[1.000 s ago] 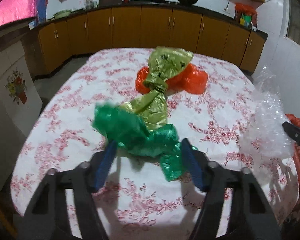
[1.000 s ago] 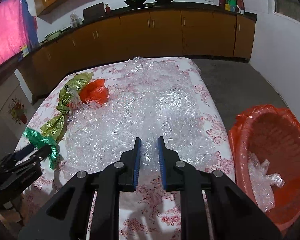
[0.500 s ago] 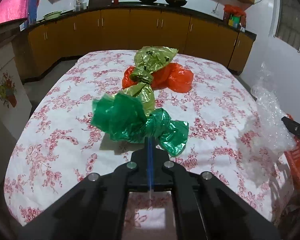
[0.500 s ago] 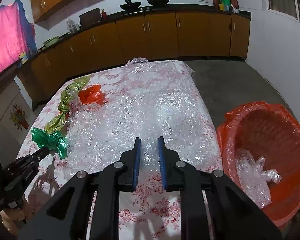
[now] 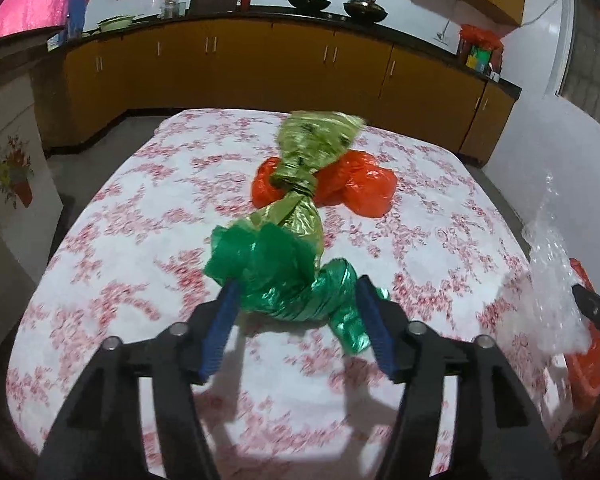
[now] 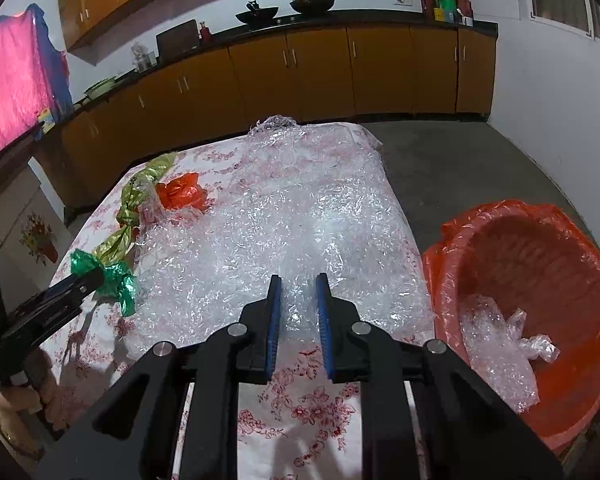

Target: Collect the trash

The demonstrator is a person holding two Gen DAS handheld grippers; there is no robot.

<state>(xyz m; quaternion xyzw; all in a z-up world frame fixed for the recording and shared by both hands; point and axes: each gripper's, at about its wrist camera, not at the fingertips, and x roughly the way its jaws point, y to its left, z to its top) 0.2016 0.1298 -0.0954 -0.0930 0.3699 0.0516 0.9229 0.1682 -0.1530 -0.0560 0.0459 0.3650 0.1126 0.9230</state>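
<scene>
A crumpled green plastic bag (image 5: 284,276) lies on the flowered tablecloth, knotted to an olive-gold bag (image 5: 312,148) with an orange bag (image 5: 360,188) behind it. My left gripper (image 5: 296,300) straddles the green bag. Its jaws are opening, the bag lies between the blue pads, and they do not press on it. My right gripper (image 6: 298,292) is shut on a big sheet of clear bubble wrap (image 6: 284,216) with a narrow gap. In the left wrist view the bubble wrap (image 5: 552,280) stands raised at the table's right edge.
An orange basin lined with an orange bag (image 6: 540,216) stands on the floor right of the table, with crumpled clear plastic (image 6: 496,344) inside. Brown kitchen cabinets (image 5: 260,68) run along the far wall. Grey floor lies beyond the table.
The left gripper stood open around the green bag, snapped shut just short of it, and is open again with the bag between its fingers. The right gripper has kept still.
</scene>
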